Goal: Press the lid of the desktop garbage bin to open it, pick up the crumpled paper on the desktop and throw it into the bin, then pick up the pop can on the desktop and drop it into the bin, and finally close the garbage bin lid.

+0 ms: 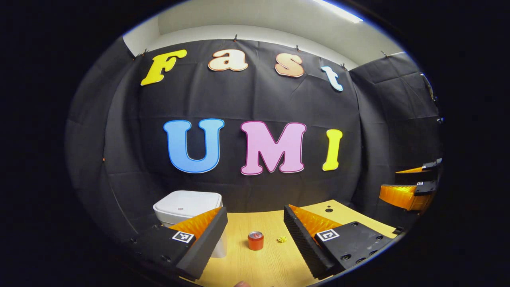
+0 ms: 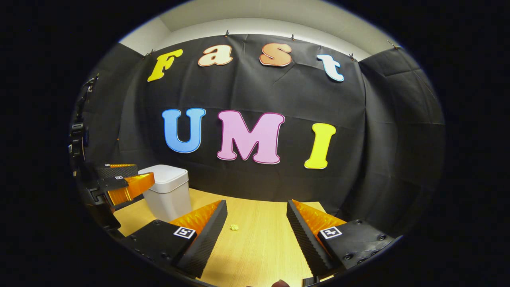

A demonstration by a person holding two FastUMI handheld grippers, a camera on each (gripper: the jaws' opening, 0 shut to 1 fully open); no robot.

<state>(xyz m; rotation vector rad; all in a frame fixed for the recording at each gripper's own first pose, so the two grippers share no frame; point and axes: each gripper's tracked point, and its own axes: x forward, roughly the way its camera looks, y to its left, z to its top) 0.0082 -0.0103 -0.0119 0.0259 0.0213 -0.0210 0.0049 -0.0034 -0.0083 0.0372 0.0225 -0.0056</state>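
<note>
Both hand-held grippers, left (image 1: 255,239) and right (image 2: 257,235), are held wide open and empty above the desk (image 1: 259,271). The pop can (image 1: 255,240) is seen at 6 o'clock, the crumpled paper (image 1: 282,239) at 5, the closed bin (image 1: 187,205) at 7. The light bin could be shoved if its lid is pressed off-centre.

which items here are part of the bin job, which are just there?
Job:
- garbage bin, lid shut
- crumpled paper, on the desktop
- pop can, upright beside the paper
- left gripper and right gripper, both open, holding nothing

Just there:
- black cloth wall
</note>
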